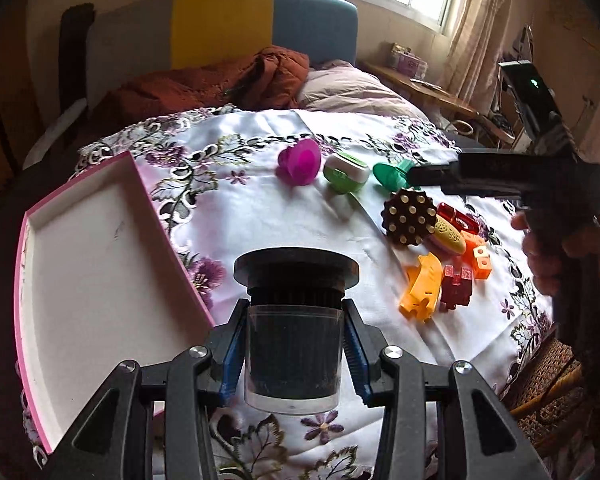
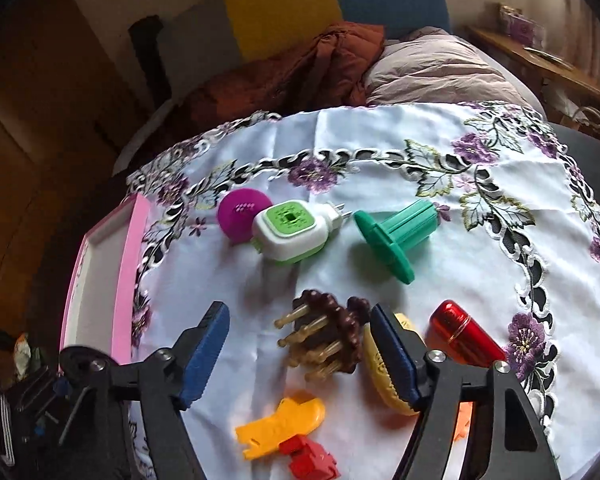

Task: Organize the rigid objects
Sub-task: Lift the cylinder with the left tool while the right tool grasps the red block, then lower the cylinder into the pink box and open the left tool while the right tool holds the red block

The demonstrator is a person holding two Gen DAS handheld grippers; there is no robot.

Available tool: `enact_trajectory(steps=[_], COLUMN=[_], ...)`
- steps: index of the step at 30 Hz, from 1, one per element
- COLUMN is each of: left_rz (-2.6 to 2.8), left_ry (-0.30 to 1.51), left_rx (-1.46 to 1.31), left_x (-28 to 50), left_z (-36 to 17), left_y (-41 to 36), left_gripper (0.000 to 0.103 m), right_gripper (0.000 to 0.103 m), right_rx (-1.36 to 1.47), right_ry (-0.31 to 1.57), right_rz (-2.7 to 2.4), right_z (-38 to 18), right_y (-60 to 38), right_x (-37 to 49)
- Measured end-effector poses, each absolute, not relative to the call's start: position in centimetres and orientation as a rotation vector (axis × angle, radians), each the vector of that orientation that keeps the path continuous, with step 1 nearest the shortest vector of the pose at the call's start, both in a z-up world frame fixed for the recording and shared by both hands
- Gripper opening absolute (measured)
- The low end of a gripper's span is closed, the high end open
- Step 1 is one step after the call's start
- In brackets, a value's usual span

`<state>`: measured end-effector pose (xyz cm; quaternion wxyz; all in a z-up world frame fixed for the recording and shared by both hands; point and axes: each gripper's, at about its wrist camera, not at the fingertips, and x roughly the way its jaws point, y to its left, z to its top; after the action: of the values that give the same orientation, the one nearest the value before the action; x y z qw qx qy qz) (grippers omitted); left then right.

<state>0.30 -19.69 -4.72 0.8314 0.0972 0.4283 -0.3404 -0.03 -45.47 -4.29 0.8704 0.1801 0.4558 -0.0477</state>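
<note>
Steeply downward, both grippers [image 1: 294,356] [image 2: 300,354]

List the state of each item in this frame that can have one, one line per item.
Left gripper: shut on the black-capped jar, held off the cloth.
Right gripper: open, jaws around the brown studded massager, not pressing it.
Pink tray: empty.
Green plug-in device: unplugged, lying on the cloth.
Green spool: tipped on its side.
</note>
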Motion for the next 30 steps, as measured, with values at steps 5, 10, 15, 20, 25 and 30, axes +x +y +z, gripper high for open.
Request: enact_trajectory(steps=[5,10,15,20,25,30], left_rz=[-0.714,-0.696,-0.661,-0.574,-0.462,-0.375], left_ry=[0.892,0.885,0.889,0.927,0.979,0.994], left_rx=[0.158,0.121,0.091,0.014,-0.073,-0.057], left_x=[0.5,0.8,1.5,4.6,10.1,14.1], left_z=[-4.1,-3.8,-3.9,-4.5,-5.4,-6.4], left_y=[-17.9,-16.4,-14.3,-10.4,-6.1,-4.6], left_gripper=[0.044,0.044,0.044,0.044,0.044,0.044], right_gripper=[0.072,0.072,0.047,0.015,0.015,0.015], right_rx=[0.239,0.148,0.083,0.031,0.08,0.18], right_ry=[1.058,1.177,1.276,1.281,1.275,1.28], right_rz=[-0.012,0.027,-0.02,-0.056,-0.064,-0.08], right_z=[-4.0,-5.5,-8.2,-9.2,-9.2,-9.8], right_y=[-43.1,-41.8,-41.2,-40.9,-41.5,-42.5], right_x=[-2.3,-4.1,-3.6,-2.9,-3.0,-2.9])
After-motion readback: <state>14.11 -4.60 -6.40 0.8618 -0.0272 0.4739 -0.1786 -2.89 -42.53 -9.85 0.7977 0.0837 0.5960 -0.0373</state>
